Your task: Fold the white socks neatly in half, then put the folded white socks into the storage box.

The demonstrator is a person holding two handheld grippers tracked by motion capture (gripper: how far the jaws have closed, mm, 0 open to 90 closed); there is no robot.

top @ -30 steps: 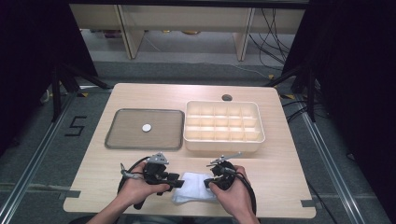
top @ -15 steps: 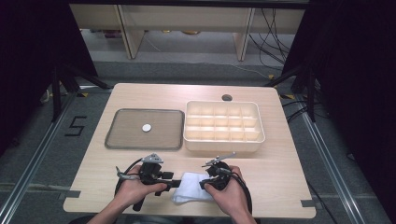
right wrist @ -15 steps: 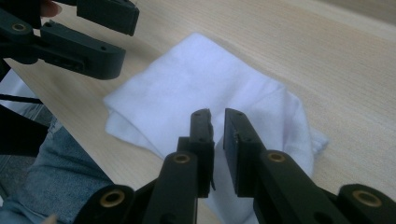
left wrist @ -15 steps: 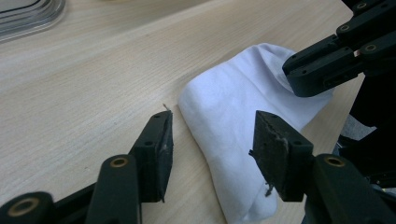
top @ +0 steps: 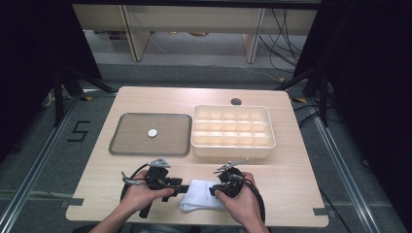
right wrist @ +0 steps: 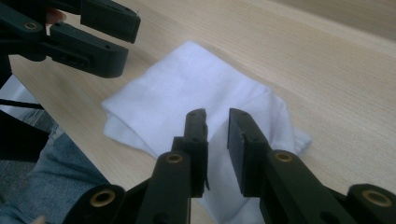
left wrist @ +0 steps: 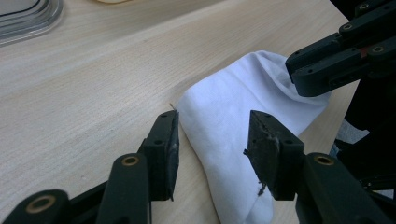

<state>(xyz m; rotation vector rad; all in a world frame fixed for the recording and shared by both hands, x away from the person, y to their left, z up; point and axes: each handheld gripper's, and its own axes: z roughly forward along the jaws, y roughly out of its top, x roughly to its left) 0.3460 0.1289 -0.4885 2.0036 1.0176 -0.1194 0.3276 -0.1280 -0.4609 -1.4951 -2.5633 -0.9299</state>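
Note:
A folded white cloth (top: 201,196) lies near the table's front edge, between my two hands. My left gripper (top: 184,187) points at its left end. In the left gripper view its jaws (left wrist: 212,144) stand apart over the cloth (left wrist: 224,107); they have just been closing, and the pads do not press on it. My right gripper (top: 214,191) reaches the cloth's right end. In the right gripper view its jaws (right wrist: 217,126) show a narrow gap above the cloth (right wrist: 159,98); they have just been opening, with nothing pinched. Each gripper view also shows the other gripper: the right gripper (left wrist: 327,65) and the left gripper (right wrist: 102,37).
A grey tray (top: 131,143) holding a small white disc (top: 152,132) sits at mid-left. A cream box with several compartments (top: 233,145) stands to its right. A round hole (top: 236,101) marks the table's far side. The front edge runs just behind the cloth.

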